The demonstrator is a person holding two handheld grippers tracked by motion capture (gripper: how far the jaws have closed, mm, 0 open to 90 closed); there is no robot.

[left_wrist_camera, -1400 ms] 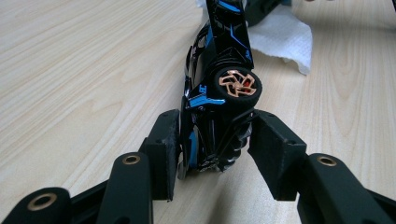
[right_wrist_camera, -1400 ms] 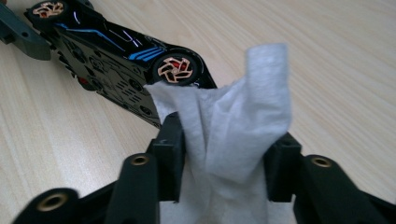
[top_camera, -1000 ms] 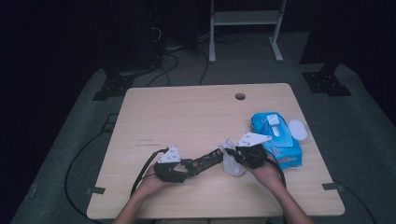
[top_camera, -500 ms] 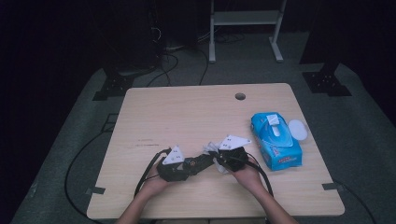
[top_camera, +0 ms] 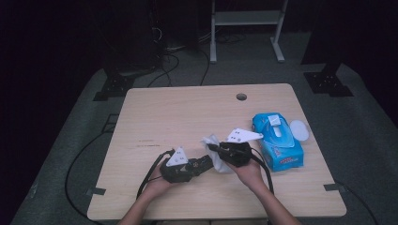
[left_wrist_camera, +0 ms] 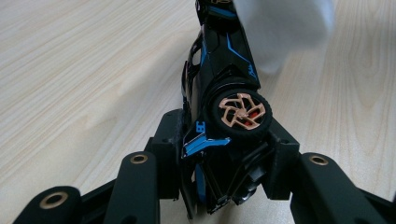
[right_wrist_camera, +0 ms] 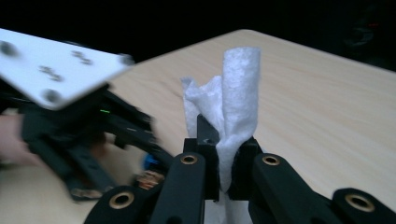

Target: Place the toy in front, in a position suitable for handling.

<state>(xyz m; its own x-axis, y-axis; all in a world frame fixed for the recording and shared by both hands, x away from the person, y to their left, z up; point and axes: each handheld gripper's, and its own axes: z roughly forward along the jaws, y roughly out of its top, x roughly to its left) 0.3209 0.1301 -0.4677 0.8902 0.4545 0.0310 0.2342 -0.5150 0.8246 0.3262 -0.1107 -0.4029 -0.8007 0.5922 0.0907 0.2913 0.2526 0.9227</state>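
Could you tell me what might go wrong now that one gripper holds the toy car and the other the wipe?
The left gripper clamps the toy car only at its rear end, so wiping pressure could twist it loose. The right gripper pinches a thin fold of the wipe, which might slip out. The wipe pack lies open, so its wipes may dry.

1. The table (top_camera: pixel 187 117) is evenly lit from above; the surroundings fall into near black.
2. The high view looks soft and grainy.
3. In the right gripper view, the left gripper (right_wrist_camera: pixel 70 135) is motion-blurred.
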